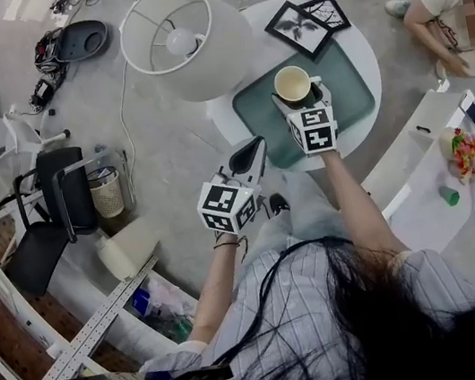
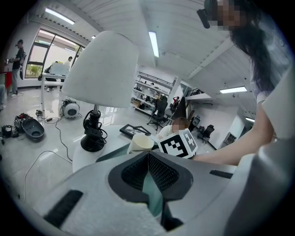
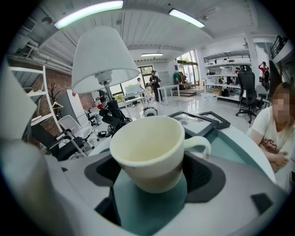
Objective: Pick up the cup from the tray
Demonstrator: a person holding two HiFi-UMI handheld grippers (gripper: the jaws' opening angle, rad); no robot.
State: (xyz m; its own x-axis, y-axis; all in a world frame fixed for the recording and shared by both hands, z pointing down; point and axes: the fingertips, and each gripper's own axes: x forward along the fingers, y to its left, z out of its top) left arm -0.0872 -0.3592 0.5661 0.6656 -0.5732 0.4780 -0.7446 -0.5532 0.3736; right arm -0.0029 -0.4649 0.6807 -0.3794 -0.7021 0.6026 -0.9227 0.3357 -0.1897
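A cream cup with a handle stands upright on the green tray on a round white table. My right gripper reaches in from the near side. In the right gripper view the cup fills the space between the wide jaws of that gripper, and the pads do not visibly press on it. My left gripper hovers at the tray's near left edge, shut and empty. In the left gripper view its tips meet, with the cup and the right gripper's marker cube beyond.
A table lamp with a large white shade stands left of the tray. Two black picture frames lie behind it. A person sits on the floor at far right. A black chair and shelving stand at left, and a white desk at right.
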